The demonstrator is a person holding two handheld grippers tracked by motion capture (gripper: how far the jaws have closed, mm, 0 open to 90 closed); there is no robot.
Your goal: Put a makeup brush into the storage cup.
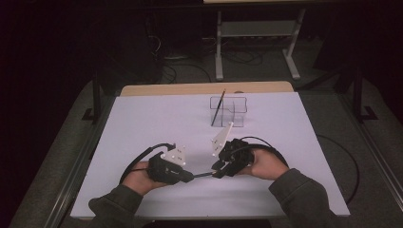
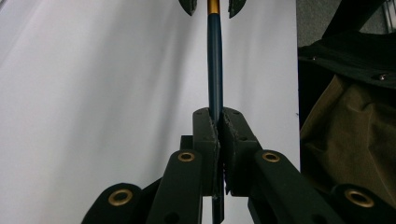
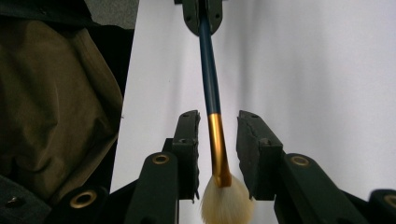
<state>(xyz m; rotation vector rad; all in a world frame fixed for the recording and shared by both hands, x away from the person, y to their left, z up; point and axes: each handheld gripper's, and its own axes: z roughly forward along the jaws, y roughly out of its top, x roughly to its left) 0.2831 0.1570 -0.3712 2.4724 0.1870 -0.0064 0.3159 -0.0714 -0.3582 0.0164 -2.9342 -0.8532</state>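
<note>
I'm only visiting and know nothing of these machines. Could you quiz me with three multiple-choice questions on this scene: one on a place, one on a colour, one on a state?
1. Where does the clear plastic organiser box stand?
A. far middle of the white table
B. on the floor
C. in a hand

2. What colour is the band between the dark blue brush handle and its pale bristles?
A. red
B. gold
C. green

3. How does the left gripper stand?
A. wide open
B. lying unused
C. shut on the handle

Answers: 1 A, it stands beyond both grippers in the high view. 2 B, the gold ferrule shows between the right gripper jaws. 3 C, its pads squeeze the handle.
</note>
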